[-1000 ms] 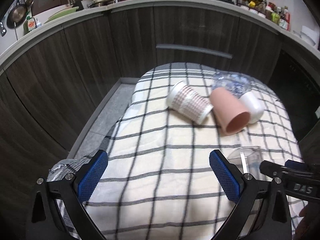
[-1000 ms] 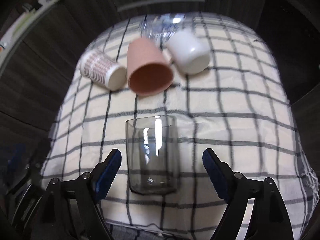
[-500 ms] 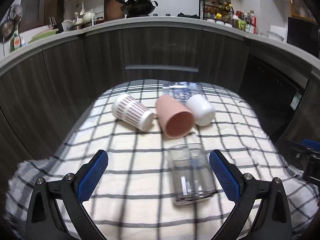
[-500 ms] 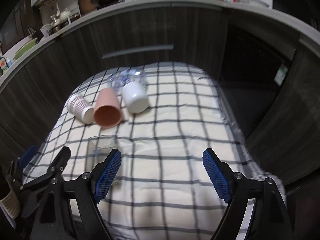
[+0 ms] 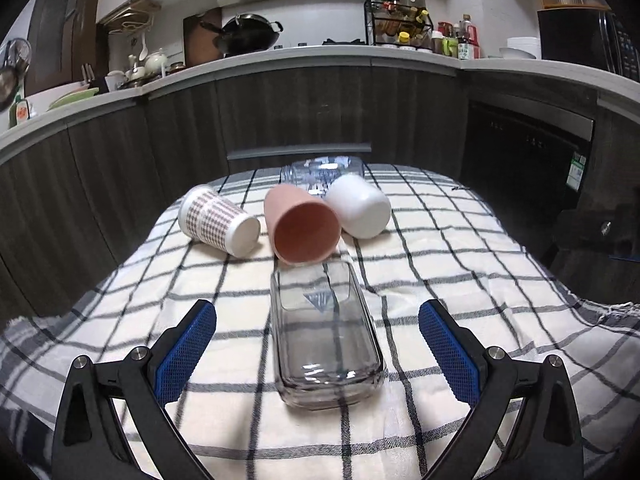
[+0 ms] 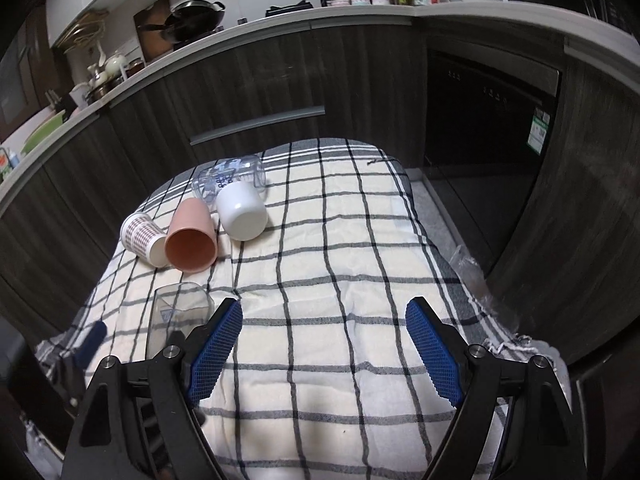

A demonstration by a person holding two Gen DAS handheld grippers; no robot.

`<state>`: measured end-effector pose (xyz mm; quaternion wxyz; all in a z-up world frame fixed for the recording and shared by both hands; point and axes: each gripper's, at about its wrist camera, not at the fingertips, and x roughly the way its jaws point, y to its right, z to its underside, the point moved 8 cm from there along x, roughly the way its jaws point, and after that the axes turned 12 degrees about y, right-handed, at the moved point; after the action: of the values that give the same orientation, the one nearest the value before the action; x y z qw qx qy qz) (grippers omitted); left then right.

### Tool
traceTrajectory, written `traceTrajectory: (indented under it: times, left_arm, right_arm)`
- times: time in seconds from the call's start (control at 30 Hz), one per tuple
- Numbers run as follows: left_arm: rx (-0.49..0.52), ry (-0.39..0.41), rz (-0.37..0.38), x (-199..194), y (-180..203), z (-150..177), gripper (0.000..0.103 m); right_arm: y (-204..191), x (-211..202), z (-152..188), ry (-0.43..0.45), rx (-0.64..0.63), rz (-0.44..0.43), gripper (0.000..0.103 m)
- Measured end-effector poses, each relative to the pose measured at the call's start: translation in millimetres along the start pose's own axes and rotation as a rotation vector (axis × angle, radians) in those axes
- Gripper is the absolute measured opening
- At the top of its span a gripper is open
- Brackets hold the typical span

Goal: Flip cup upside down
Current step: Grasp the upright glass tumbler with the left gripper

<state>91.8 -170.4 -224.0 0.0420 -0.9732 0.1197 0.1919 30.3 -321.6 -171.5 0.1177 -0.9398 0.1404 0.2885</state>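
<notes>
One checked cloth [image 5: 460,264] covers the whole table under me, its near edge cut off by both views. My left gripper [image 5: 318,354] is spread wide, and the clear glass cup [image 5: 326,336] lies on its side between the blue pads [image 5: 186,350], touching neither, its thick base toward me and its mouth toward the pink cup [image 5: 302,226]. My right gripper [image 6: 324,348] is just as wide and has only bare cloth between its fingers. From there the glass sits to the left, its lower part hidden behind my left finger [image 6: 216,346]. Beyond it lie the pink cup, a patterned paper cup [image 5: 216,220] and a white cup [image 5: 360,210], all tipped over. A clear printed bottle [image 6: 230,176] behind them shows fully only from the right; the left view hides most of it.
</notes>
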Motion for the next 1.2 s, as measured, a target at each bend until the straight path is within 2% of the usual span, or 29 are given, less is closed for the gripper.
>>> traceTrajectory:
  times: [0.23, 0.47, 0.53, 0.6, 0.73, 1.0, 1.2]
  left_arm:
    - [-0.050, -0.042, -0.047, 17, -3, 22, 0.102]
    - [-0.060, -0.066, -0.070, 26, -5, 34, 0.097]
    - [-0.056, -0.072, -0.069, 28, -4, 36, 0.093]
    - [-0.047, -0.080, -0.065, 30, -2, 38, 0.082]
    - [-0.034, -0.080, -0.036, 30, 4, 38, 0.069]
    - [-0.034, -0.085, -0.041, 30, 1, 35, 0.068]
    - [-0.024, -0.074, -0.029, 23, -2, 20, 0.067]
  right_arm:
    - [1, 11, 8, -0.022, 0.025, -0.008, 0.084]
    - [6, 25, 16, -0.067, 0.066, -0.009, 0.084]
    - [7, 27, 18, -0.076, 0.074, -0.006, 0.084]
    - [8, 29, 19, -0.082, 0.077, -0.004, 0.084]
    - [7, 30, 20, -0.086, 0.074, -0.004, 0.084]
    - [7, 31, 20, -0.086, 0.071, -0.004, 0.084]
    - [6, 26, 16, -0.066, 0.069, -0.007, 0.084]
